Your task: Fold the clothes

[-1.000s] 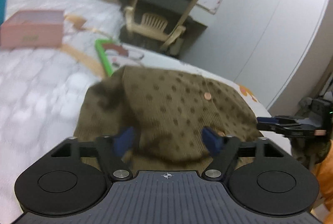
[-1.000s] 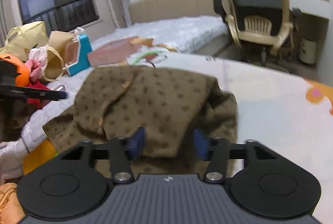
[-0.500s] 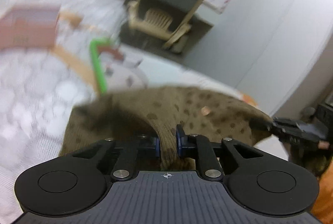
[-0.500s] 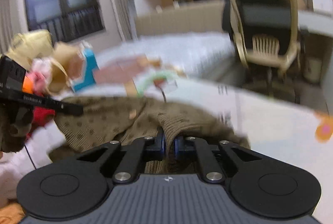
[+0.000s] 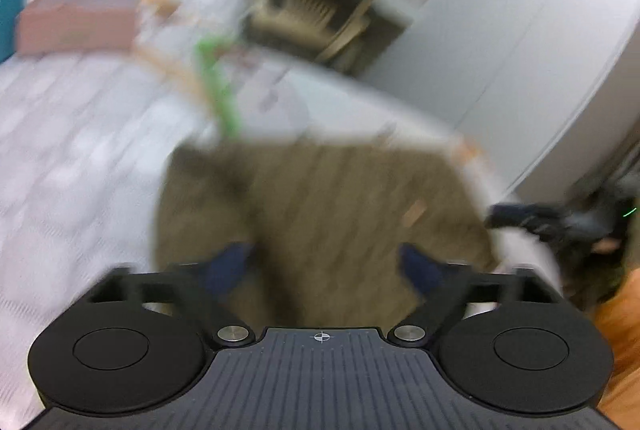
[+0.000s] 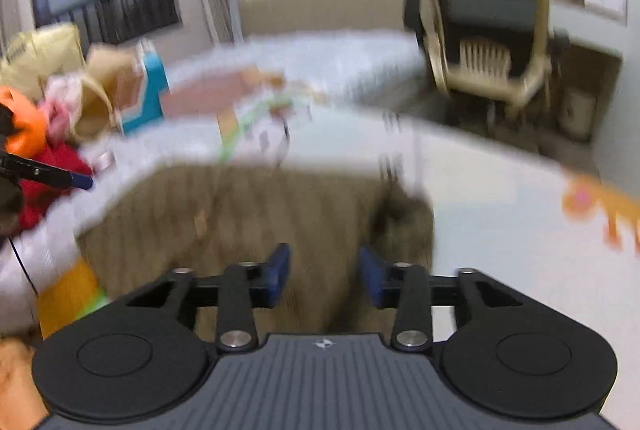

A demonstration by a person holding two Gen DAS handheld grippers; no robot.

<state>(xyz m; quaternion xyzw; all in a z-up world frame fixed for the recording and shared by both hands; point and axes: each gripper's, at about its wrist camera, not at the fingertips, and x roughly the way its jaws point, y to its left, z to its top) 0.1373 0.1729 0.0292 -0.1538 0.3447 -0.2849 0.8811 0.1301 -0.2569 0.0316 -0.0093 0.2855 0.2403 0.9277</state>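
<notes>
Both tools, left tool [image 5: 326,266] and right tool [image 6: 324,276], hang spread apart, empty, over the olive-brown spotted knit garment [image 5: 320,198] on the white quilted bed [image 5: 80,150]; a careless brush could muss its layers

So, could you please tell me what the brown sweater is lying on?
The brown sweater lies on the white bedding, which shows around its far and side edges. An orange and yellow cloth shows at its near left edge. Anything directly beneath it is covered.
</notes>
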